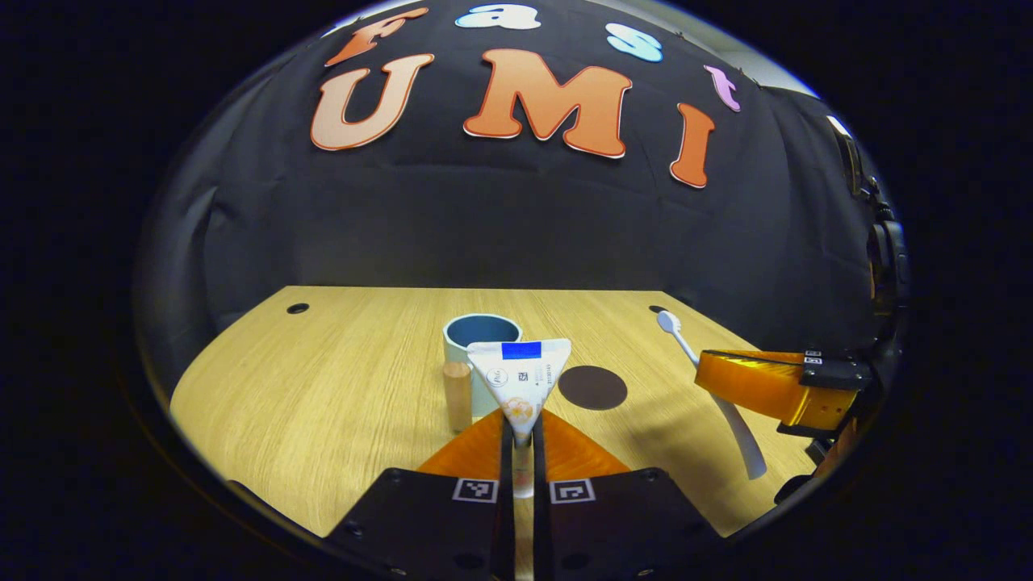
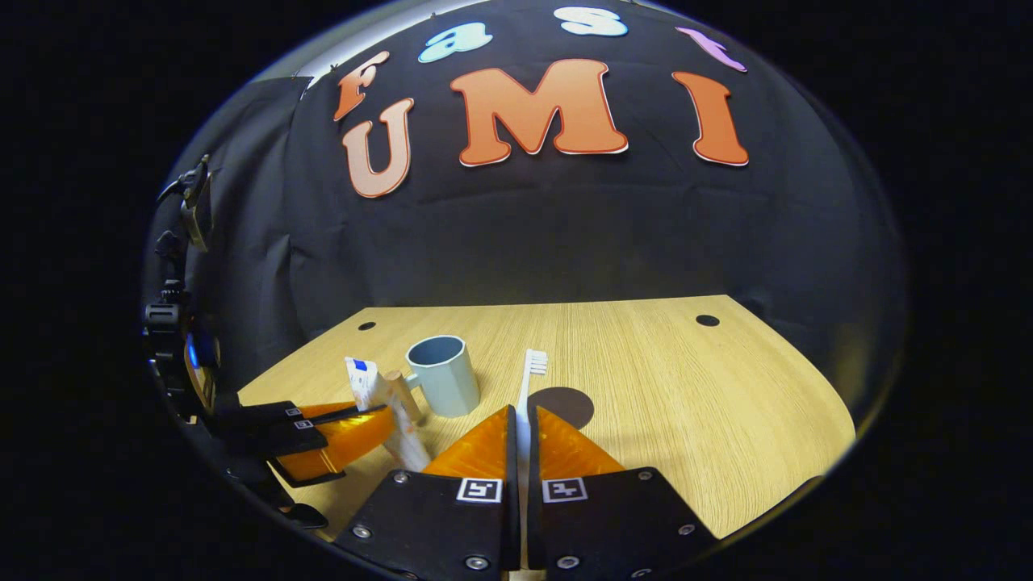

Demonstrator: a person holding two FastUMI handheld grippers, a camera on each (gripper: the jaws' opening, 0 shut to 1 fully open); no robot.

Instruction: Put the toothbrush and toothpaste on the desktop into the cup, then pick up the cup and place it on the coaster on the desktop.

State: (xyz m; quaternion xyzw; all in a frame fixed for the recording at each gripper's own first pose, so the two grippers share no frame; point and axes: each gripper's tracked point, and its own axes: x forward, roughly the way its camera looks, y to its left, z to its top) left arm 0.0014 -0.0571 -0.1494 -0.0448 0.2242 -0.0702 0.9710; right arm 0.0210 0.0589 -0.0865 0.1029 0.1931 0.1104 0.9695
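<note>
Left gripper view: left gripper is clamping the toothpaste, right gripper is clamping the toothbrush, both needing lowering into the cup.

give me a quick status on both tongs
Left tongs shut on toothpaste. Right tongs shut on toothbrush. Cup empty, nothing blocking.

The small print on the toothpaste is too blurred to read.

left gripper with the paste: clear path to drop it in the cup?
Probably yes. The left gripper holds the toothpaste upright just short of the cup, whose mouth is open; its wooden handle stands off to one side.
</note>
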